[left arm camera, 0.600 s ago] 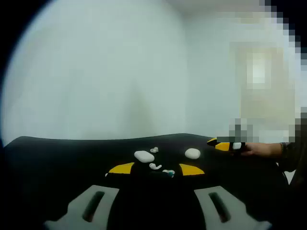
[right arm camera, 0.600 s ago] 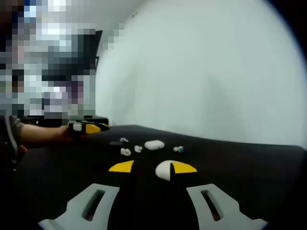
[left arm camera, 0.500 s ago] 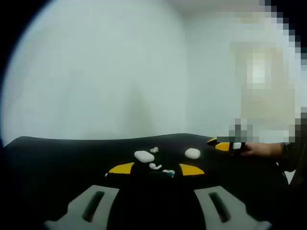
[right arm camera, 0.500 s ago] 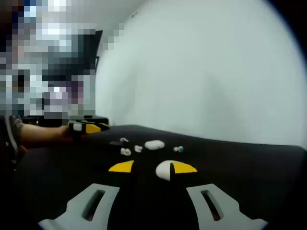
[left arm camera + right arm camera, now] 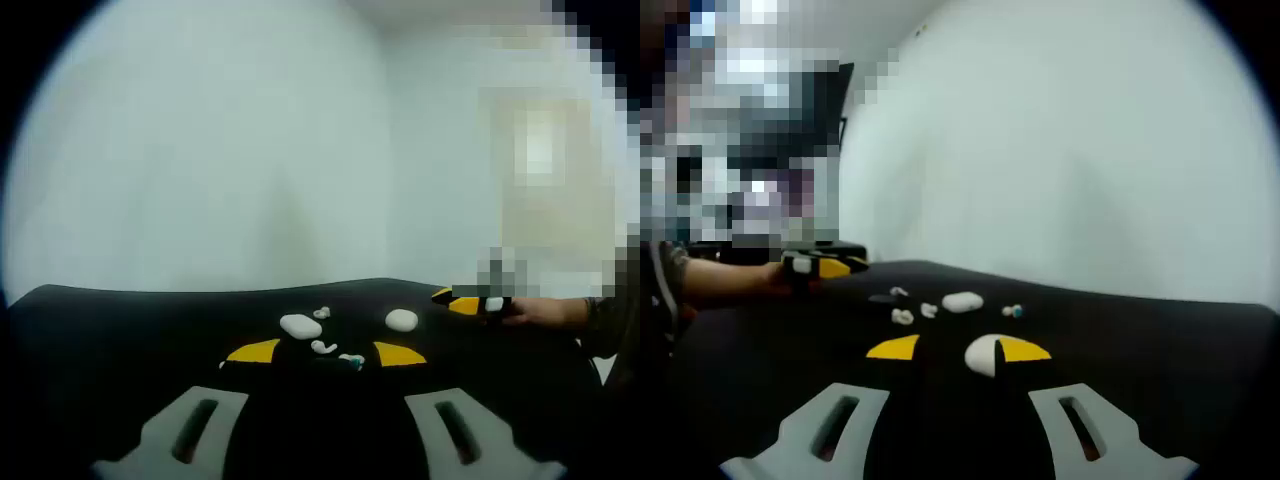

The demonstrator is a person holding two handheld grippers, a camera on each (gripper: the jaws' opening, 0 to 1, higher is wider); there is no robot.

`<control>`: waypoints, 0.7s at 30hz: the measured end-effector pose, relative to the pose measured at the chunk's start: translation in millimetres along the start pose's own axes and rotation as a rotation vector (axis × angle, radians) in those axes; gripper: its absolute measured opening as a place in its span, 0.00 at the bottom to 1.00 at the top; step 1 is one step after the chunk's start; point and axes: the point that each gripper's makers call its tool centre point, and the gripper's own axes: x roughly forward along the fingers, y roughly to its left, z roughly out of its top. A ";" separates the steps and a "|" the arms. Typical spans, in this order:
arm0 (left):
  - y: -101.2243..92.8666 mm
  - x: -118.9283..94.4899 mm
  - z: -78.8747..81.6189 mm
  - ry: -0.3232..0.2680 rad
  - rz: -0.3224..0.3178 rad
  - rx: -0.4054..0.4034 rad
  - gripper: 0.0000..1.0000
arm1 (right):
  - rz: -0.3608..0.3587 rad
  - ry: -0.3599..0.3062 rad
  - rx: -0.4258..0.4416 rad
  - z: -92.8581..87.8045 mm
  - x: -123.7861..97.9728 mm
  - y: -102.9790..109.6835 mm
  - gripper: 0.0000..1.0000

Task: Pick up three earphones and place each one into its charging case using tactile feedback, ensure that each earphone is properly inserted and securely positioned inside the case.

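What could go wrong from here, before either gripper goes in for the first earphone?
1. The earphones are tiny and lie close beside a white case; closing the open left gripper could nudge the case or knock the bud away.
2. In the right gripper view another white case sits right at the open right gripper's yellow tip, so advancing may push it across the black table.
3. Both views are blurry, so bud orientation is hard to judge.

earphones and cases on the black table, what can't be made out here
- Earphones: left gripper view, too small and blurred to count or see which way they lie.
- White case: left gripper view, too blurred to tell open from closed.
- Second case: right gripper view, partly hidden behind the right tool's yellow tip.
- Teal-tipped piece: right gripper view, too small to identify.
- Black table: near part cut off by the bottom edge.
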 end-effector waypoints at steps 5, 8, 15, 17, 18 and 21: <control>0.1 0.0 0.2 -0.001 0.000 -0.001 0.32 | 0.000 0.001 -0.001 -0.1 0.1 0.1 0.30; 0.1 0.1 0.3 -0.001 -0.001 0.000 0.32 | 0.000 0.002 -0.002 -0.3 0.2 -0.2 0.30; 0.3 0.3 0.4 -0.001 -0.001 0.000 0.32 | 0.000 0.002 -0.002 -0.4 0.4 -0.2 0.30; 0.4 0.3 0.4 -0.001 -0.001 0.000 0.32 | -0.001 0.003 -0.003 -0.5 0.6 -0.4 0.30; 0.3 0.2 0.5 -0.002 -0.001 -0.001 0.32 | 0.000 0.003 -0.003 -0.5 0.6 -0.3 0.30; 0.3 -0.1 0.8 -0.003 -0.001 -0.002 0.32 | -0.003 0.002 0.001 -0.3 0.7 -1.5 0.30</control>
